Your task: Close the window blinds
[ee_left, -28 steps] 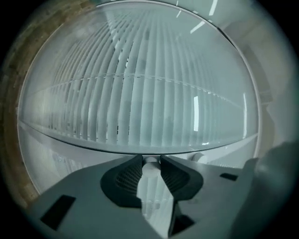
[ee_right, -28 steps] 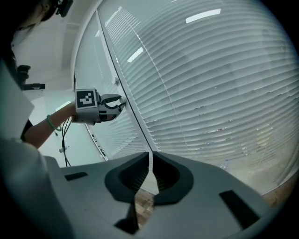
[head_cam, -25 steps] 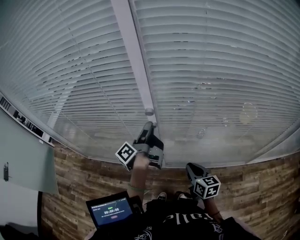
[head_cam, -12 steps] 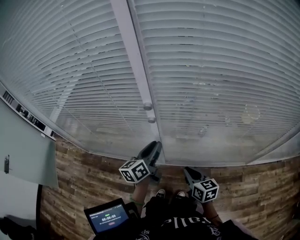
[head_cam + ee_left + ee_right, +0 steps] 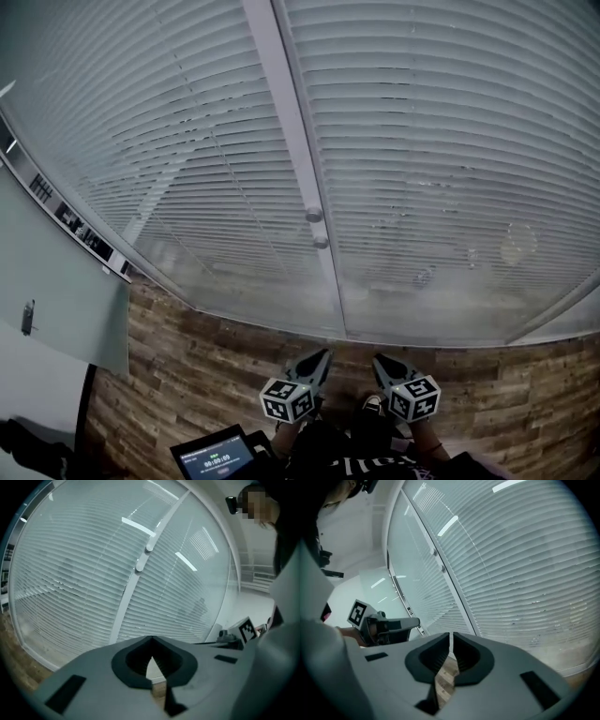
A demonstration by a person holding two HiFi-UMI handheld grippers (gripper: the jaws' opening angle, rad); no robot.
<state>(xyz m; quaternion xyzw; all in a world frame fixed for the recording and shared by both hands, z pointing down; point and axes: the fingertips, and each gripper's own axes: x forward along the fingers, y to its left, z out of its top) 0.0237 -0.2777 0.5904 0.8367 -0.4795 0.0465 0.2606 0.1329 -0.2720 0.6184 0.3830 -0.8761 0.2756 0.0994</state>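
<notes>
**A:** Where do things stand with the white slatted window blinds point(image 5: 441, 141)?

**B:** They hang behind both glass panes, down to the bottom edge of the window. The slats look mostly turned flat. Faint shapes from outside show through low on the right pane, so I can't say they're fully shut.

**A:** And the claws?

**B:** Both are held low over the brown wood-plank floor point(image 5: 206, 366), close to the person's body and well apart from the window. The left claw point(image 5: 151, 641) has its jaws together with nothing between them. The right claw point(image 5: 451, 637) is also pressed together and empty.

**A:** So nothing is being worked right now?

**B:** I'd judge not. This looks like a pause between reaches.

**A:** What would the next move need?

**B:** Two small round white knobs point(image 5: 317, 228) sit one above the other on the white upright frame bar point(image 5: 281, 94) between the panes. They're probably the controls. A claw would have to rise to one of them, spread its jaws and close around it squarely before sliding or turning it.
</notes>
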